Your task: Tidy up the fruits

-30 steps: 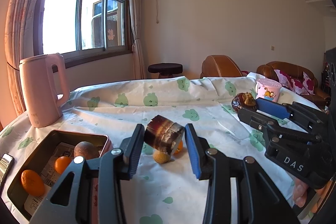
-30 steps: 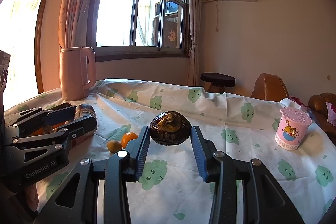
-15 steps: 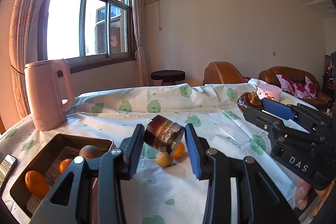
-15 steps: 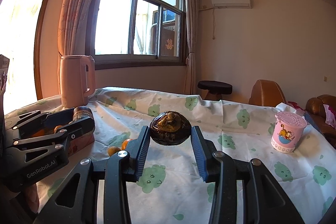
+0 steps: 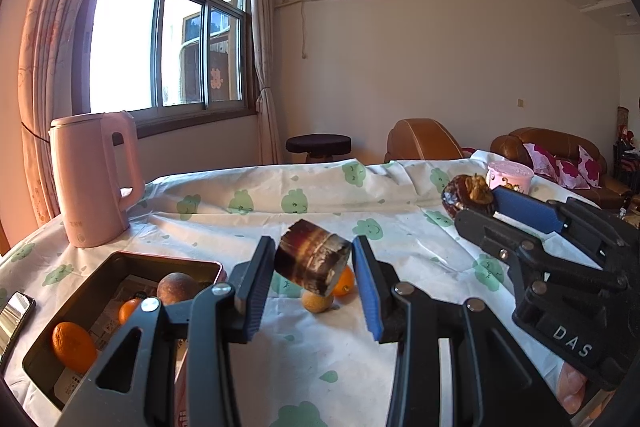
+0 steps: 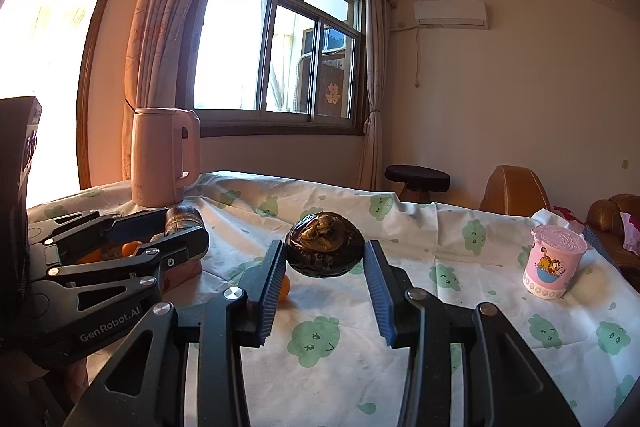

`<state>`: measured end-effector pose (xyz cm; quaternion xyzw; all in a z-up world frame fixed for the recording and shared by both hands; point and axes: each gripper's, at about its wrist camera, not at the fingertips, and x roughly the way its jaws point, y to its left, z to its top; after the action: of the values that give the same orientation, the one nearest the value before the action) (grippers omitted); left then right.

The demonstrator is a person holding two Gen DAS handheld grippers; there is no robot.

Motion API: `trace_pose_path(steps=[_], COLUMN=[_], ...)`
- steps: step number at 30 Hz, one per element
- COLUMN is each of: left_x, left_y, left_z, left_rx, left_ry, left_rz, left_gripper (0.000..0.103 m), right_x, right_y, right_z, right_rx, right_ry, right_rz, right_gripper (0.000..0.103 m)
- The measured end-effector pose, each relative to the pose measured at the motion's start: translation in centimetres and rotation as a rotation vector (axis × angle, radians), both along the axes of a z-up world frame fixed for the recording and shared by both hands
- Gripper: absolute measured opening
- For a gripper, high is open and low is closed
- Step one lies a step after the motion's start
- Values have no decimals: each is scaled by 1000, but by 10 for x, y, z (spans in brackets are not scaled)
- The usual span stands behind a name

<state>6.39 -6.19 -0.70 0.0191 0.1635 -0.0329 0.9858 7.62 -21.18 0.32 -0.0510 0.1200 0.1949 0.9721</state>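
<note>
Over the table: two hand-held grippers side by side, each raised above the cloth.
Left gripper (image 5: 314, 269): clenched on one dark banded cylinder (image 5: 312, 263), which sits tilted between the blue pads.
Right gripper (image 6: 325, 267): clenched on one dark domed lid-like piece (image 6: 325, 245) with a golden figure on top.
Fruit in the tin (image 5: 76, 291): three, counted as two oranges (image 5: 73, 346) and one brown round fruit (image 5: 177, 287); more may be hidden behind the gripper frame.
Fruit loose on the tablecloth (image 5: 400, 247): two, one small orange (image 5: 345, 281) touching one yellowish fruit (image 5: 317, 301), both beyond the left gripper's tips.
Other things: one pink kettle (image 5: 94, 179) at the window side, one pink cup (image 6: 554, 261) with a cartoon cat near the far right edge, one phone-like slab (image 5: 14, 315) at the near left edge.
Edges and room: the tin lies near the left edge; open cloth stretches from the loose fruit to the cup.
Writing: "GenRobot.AI" on the left gripper's body, "DAS" on the right one's; the paper in the tin is too small to read.
</note>
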Motion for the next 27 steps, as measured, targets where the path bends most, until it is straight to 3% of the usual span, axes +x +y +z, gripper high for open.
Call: trace_pose_path(steps=[10,27], left_x=[-10,-21], left_y=[26,99], left_z=[1,4], left_rx=[-19,-51], left_ry=[14,41], left_rz=[23,151], left_gripper=[41,41], right_x=[0,0], right_y=[29,94], right_z=[13,19], right_rx=[-4,-30], right_ry=[9,22], right_rz=[54,185], right_gripper=[42,42])
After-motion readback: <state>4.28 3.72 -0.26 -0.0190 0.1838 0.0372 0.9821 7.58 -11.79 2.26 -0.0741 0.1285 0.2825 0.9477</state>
